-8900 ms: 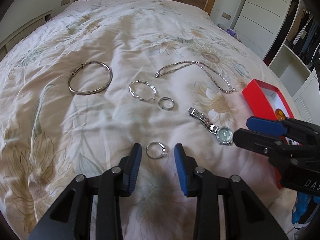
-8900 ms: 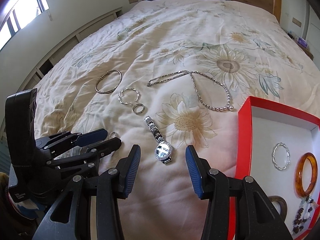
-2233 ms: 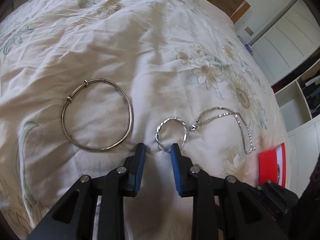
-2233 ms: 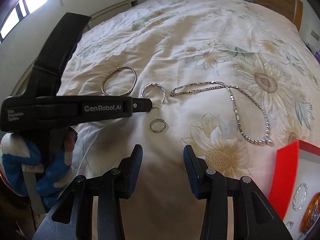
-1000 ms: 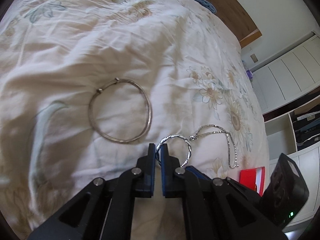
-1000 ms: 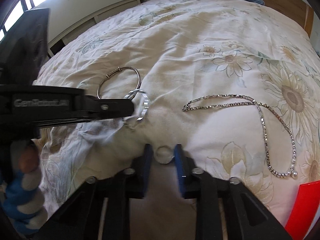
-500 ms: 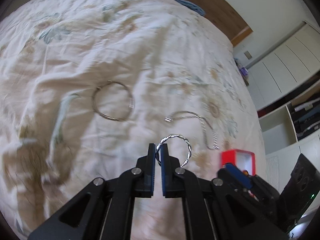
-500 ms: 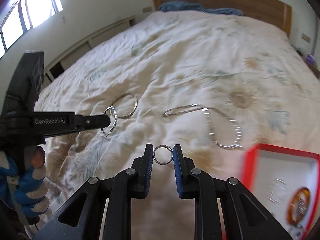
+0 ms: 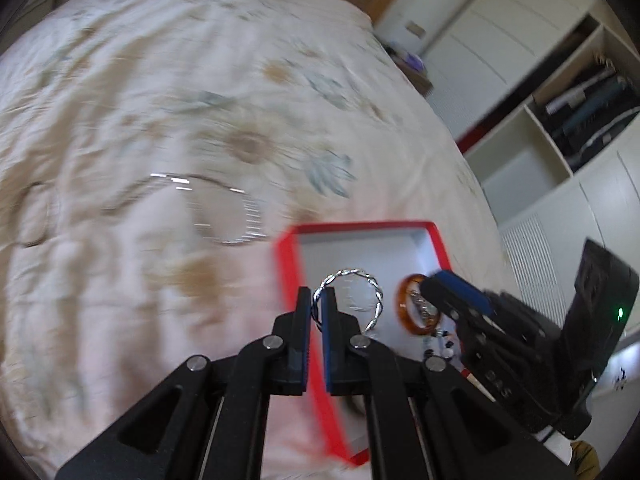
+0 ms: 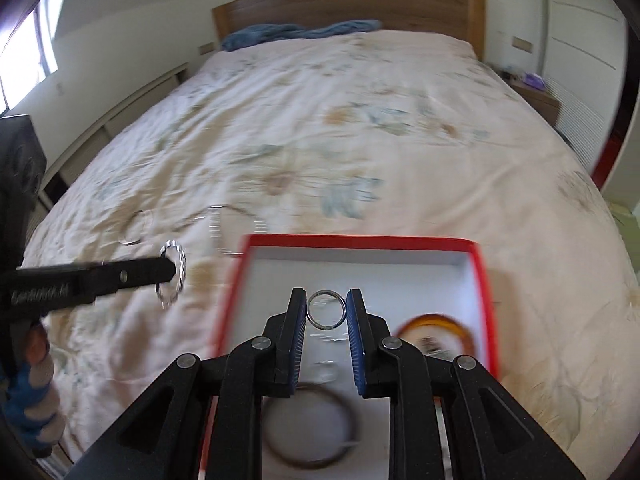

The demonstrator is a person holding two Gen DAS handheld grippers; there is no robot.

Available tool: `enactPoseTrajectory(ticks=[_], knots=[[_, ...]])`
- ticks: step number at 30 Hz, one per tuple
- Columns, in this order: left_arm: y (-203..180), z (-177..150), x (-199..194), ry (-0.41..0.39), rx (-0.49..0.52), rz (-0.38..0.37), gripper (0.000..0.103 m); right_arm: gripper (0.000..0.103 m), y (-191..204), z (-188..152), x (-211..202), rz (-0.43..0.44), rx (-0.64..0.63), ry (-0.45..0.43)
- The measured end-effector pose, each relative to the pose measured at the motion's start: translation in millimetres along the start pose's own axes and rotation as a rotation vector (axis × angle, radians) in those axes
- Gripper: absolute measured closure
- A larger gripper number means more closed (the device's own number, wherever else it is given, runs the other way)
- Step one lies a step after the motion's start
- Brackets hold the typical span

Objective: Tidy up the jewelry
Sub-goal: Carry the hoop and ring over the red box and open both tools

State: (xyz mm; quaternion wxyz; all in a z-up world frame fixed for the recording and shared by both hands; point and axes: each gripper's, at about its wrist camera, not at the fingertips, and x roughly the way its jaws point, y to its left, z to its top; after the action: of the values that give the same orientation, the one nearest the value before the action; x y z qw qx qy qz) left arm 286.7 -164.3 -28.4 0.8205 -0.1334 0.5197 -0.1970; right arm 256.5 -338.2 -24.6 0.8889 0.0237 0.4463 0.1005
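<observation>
Two pieces are in transit at once: a twisted silver bracelet (image 9: 352,298) and a plain silver ring (image 10: 326,309). Each is pinched only at its rim, so each can pivot or slip out. Likely causes are a sudden swing or an early release outside the red box (image 10: 478,280), which would drop the piece onto the soft floral bedspread (image 10: 340,120). The ring is held edge-on across its width; a slight twist could flick it clear.

The left hand-held gripper (image 9: 316,312) is clenched on the near-left edge of the bracelet, which stands upright beyond its tips, over the left part of the box. The right hand-held gripper (image 10: 326,316) grasps the ring between its blue pads (image 10: 356,320), above the white box floor.

Inside the box lie an amber bangle (image 10: 434,326) and a dark bangle (image 10: 308,424); other contents are blurred and probably include small beads. A dropped piece could strike these. A silver necklace (image 9: 224,212) and a thin silver bangle (image 10: 134,228) lie on the bedspread, well apart from both hand-held grippers.
</observation>
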Motion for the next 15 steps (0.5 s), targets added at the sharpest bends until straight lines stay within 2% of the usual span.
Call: enactPoseTrajectory(ticks=[3,8,15], knots=[[-23,7,34,0.036,0.049,0.035,0.099,0.083,-29,4,17,-0.006,0.016,0.005],[-37,15,78,0.081,0.092,0.120,0.099,0.083,-61,10,52,-0.018,0.015,0.037],[-50,16,109,0.101,0.161,0.219,0.099,0.083,-71,6,80,-0.027,-0.020,0.092]])
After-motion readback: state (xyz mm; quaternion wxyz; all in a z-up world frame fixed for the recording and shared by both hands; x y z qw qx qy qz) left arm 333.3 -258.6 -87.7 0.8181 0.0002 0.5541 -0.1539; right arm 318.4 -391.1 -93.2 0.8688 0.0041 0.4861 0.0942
